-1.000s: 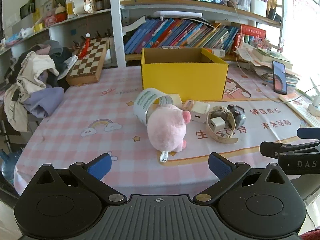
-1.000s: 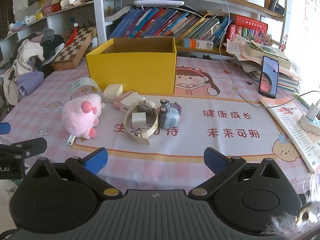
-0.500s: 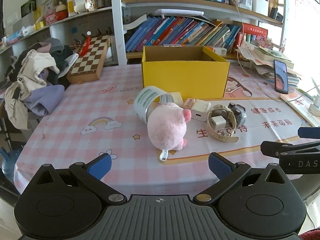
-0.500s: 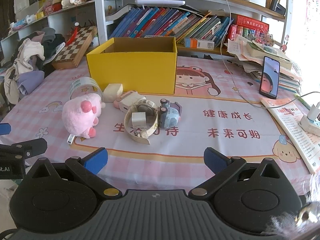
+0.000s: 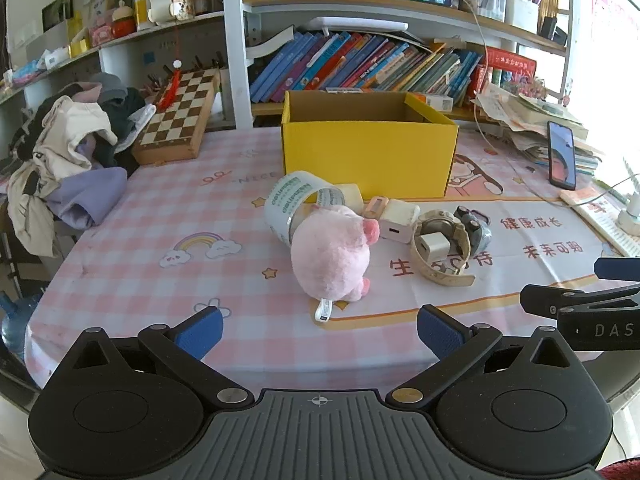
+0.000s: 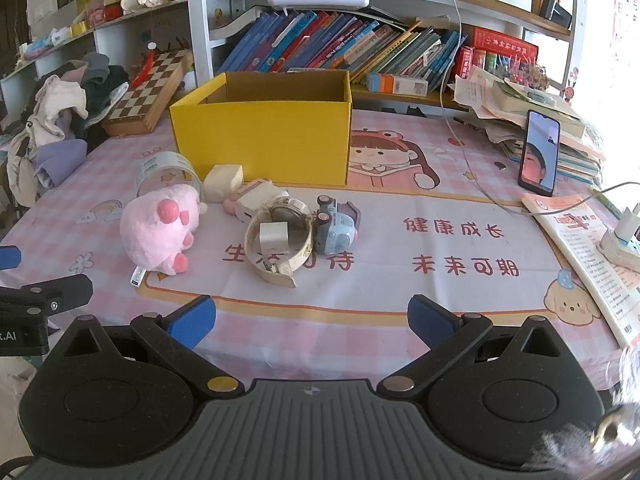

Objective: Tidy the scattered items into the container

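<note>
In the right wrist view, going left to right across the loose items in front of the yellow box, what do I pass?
Pink plush pig → beige watch strap loop with a white charger cube inside it → blue-grey toy car → phone propped up far right. The tape roll and small blocks behind the pig overlap, so I leave them out.

Black ribbed hand-held gripper with blue fingertips.

The left hand-held gripper has edged slightly forward (barely).
</note>
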`<move>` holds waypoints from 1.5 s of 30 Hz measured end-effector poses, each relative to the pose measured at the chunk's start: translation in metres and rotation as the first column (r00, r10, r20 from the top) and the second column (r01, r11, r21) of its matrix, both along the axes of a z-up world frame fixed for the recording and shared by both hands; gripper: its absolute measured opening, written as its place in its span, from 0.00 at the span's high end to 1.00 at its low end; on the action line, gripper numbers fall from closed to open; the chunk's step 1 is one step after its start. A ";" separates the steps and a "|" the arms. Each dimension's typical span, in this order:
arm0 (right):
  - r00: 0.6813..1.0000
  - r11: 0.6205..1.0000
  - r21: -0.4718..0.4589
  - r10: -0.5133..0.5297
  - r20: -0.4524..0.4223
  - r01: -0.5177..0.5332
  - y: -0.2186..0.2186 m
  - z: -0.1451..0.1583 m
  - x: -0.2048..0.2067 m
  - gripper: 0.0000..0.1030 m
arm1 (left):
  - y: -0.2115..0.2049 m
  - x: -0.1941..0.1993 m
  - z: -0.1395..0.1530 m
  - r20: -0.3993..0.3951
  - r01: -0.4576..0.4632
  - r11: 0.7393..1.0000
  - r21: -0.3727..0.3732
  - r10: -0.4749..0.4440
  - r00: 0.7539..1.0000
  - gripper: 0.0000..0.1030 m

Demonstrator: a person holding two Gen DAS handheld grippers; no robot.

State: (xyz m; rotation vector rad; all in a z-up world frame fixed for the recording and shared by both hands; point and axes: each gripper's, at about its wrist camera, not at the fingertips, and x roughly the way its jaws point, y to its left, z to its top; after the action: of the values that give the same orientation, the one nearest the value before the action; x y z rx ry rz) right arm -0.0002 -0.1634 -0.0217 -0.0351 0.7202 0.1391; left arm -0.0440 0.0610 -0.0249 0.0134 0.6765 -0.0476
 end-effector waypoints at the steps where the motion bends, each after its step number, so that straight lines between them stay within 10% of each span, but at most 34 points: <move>1: 1.000 1.000 0.000 0.000 0.000 0.000 0.000 0.000 0.000 0.00 | 0.005 -0.006 -0.001 0.002 0.003 1.000 -0.001 -0.003 1.000 0.00; 45: 1.000 1.000 0.005 0.010 -0.028 -0.010 -0.001 -0.004 0.005 0.00 | -0.034 0.048 0.015 -0.050 0.004 0.999 0.038 -0.002 0.999 0.00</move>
State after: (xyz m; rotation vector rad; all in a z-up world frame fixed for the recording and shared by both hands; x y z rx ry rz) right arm 0.0045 -0.1647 -0.0259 -0.0321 0.7477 0.1511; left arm 0.0044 0.0270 -0.0097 0.0503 0.7273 -0.0384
